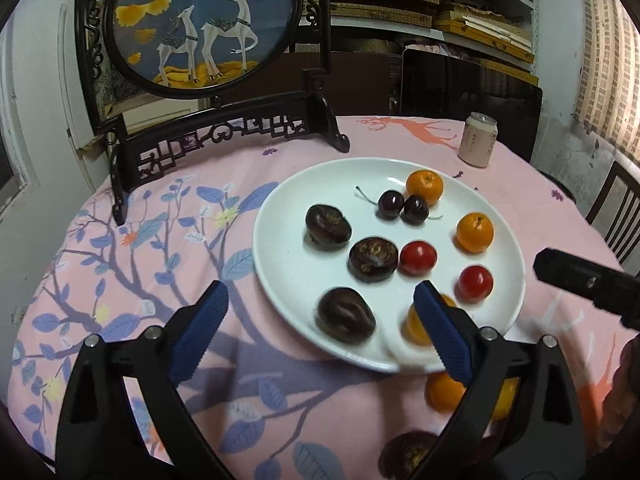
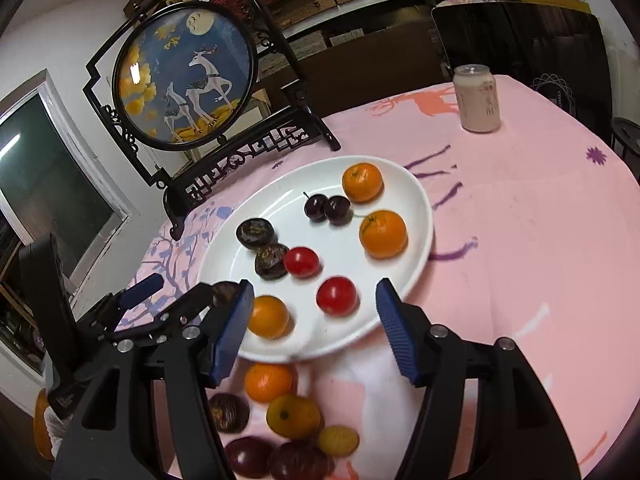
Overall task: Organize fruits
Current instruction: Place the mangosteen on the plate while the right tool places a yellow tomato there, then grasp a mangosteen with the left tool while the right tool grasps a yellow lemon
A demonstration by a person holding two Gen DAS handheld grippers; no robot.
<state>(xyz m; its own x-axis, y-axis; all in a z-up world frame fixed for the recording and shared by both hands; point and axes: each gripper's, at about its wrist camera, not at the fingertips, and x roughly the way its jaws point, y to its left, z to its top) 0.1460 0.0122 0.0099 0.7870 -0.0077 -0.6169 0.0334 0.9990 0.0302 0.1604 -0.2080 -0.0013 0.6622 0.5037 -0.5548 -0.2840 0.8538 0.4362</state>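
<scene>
A white plate (image 1: 296,264) (image 2: 416,216) on the pink tablecloth holds three oranges (image 1: 474,232), two dark cherries (image 1: 403,205), two red tomatoes (image 1: 418,257) and three dark brown fruits (image 1: 373,259). My left gripper (image 1: 320,330) is open and empty over the plate's near edge, around one dark fruit (image 1: 346,315). My right gripper (image 2: 314,332) is open and empty over the plate's near rim, with an orange (image 2: 267,317) and a tomato (image 2: 337,295) ahead of it. Loose fruits lie on the cloth below the plate: an orange (image 2: 268,382), a mandarin (image 2: 293,416), dark fruits (image 2: 229,412).
A framed round deer screen (image 1: 200,24) on a black stand stands at the table's back left. A pink drink can (image 1: 477,139) (image 2: 477,98) stands at the back right. Shelves and chairs lie beyond the table. The right gripper's body (image 1: 588,284) shows at the left view's right edge.
</scene>
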